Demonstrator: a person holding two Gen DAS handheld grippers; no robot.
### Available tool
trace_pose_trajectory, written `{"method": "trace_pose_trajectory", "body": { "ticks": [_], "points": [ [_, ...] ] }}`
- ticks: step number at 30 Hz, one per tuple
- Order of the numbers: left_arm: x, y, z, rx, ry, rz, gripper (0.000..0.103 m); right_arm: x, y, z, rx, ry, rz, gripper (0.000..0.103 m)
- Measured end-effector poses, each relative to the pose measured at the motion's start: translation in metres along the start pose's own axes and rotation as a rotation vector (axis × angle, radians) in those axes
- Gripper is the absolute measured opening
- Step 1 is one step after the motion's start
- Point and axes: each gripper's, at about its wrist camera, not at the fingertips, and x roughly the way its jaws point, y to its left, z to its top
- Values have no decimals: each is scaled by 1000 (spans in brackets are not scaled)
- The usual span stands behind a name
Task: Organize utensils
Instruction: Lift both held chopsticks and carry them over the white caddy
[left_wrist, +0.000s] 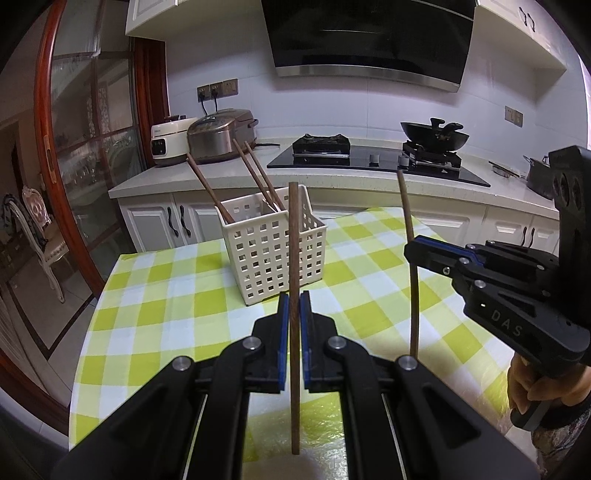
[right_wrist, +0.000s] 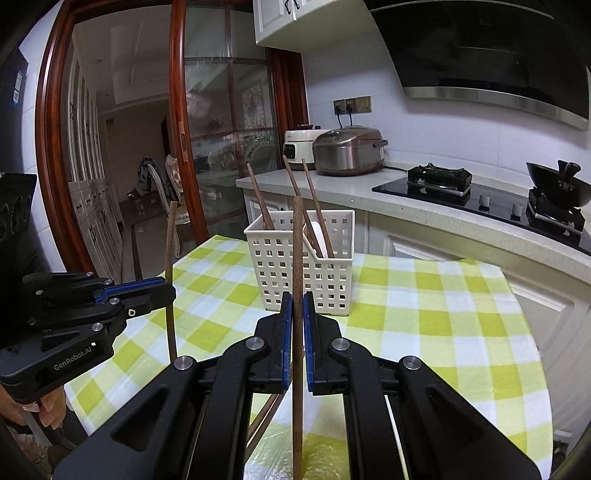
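Observation:
A white perforated basket (left_wrist: 273, 247) stands on the checked table and holds three brown chopsticks (left_wrist: 210, 192); it also shows in the right wrist view (right_wrist: 301, 266). My left gripper (left_wrist: 294, 306) is shut on a brown chopstick (left_wrist: 294, 258), held upright in front of the basket. My right gripper (right_wrist: 297, 306) is shut on another upright chopstick (right_wrist: 297, 251). In the left wrist view the right gripper (left_wrist: 415, 251) shows at the right with its chopstick (left_wrist: 408, 214). In the right wrist view the left gripper (right_wrist: 168, 291) shows at the left with its chopstick (right_wrist: 170, 240).
The table has a green and white checked cloth (left_wrist: 177, 306). More chopsticks (right_wrist: 264, 417) lie on the table under my right gripper. Behind is a counter with rice cookers (left_wrist: 218, 138), a hob (left_wrist: 365, 158) and a wok (left_wrist: 434, 138). A glass door (left_wrist: 85, 147) stands left.

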Motion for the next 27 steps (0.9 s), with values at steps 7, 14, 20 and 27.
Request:
{"method": "trace_pose_trajectory", "body": {
  "ticks": [7, 14, 20, 27],
  "points": [
    [-7, 1, 2, 1, -19, 9, 6, -8, 2, 3, -8, -27, -1, 6],
    [-11, 1, 3, 0, -31, 13, 6, -12, 2, 3, -11, -35, -7, 6],
    [-13, 2, 2, -2, -40, 14, 6, -15, 1, 3, -8, -41, -7, 6],
    [-17, 2, 2, -3, -53, 18, 6, -16, 1, 5, -9, -40, -8, 6]
  ]
}}
